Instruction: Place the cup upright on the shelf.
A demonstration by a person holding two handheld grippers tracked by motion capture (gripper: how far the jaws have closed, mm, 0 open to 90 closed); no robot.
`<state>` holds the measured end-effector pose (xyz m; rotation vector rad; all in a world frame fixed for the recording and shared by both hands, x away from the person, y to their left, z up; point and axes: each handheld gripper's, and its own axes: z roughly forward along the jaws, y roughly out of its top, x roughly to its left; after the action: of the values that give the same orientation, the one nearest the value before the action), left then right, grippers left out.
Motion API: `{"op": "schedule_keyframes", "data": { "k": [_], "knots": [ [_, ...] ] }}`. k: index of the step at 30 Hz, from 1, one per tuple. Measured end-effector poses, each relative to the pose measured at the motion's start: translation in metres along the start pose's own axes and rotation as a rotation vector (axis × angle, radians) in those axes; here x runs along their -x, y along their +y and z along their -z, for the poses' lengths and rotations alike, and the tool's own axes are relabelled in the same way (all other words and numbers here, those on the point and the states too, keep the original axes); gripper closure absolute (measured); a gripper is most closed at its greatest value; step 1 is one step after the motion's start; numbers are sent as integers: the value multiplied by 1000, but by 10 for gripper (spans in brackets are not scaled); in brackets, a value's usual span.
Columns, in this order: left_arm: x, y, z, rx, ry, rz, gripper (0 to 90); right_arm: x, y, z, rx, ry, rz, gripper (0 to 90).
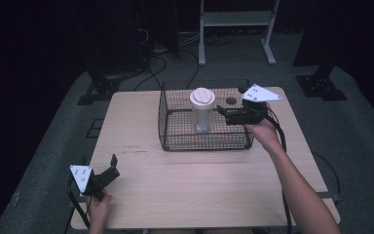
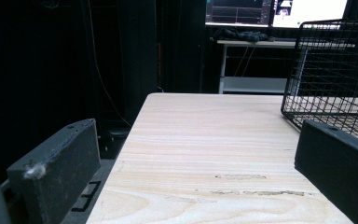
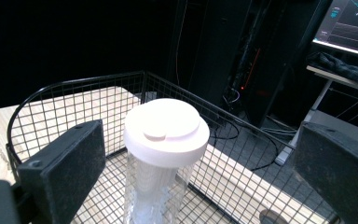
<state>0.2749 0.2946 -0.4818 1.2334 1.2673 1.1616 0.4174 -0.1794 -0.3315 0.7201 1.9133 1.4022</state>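
Right gripper held with jaws apart beside lidded clear jar in wire basket | jar base cut off in right gripper view | left gripper spread wide over table

Clear container standing upright inside the wire basket, basket sitting on the table toward the far side. Right gripper just right of the container, left gripper near the front-left corner.

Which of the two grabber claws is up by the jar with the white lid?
The right gripper. It hovers over the wire basket, jaws open, beside the clear jar. The left gripper sits at the table's near corner.
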Motion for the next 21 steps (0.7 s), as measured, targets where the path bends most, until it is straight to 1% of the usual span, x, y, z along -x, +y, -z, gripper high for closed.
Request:
{"op": "schedule_keyframes", "data": {
  "k": [10,14,18,20,21],
  "knots": [
    [0,0,0,0,-1,-4,0,-1,-12,13,-12,-2,2,17],
    [0,0,0,0,1,-1,0,0,-15,18,-17,-6,-1,17],
    [0,0,0,1,1,-2,0,0,-17,23,-10,-6,-5,17],
    [0,0,0,1,0,-1,0,-1,-20,26,-18,-7,9,17],
    [0,0,0,1,0,-1,0,-2,-21,27,-19,-5,8,17]
  ]
}}
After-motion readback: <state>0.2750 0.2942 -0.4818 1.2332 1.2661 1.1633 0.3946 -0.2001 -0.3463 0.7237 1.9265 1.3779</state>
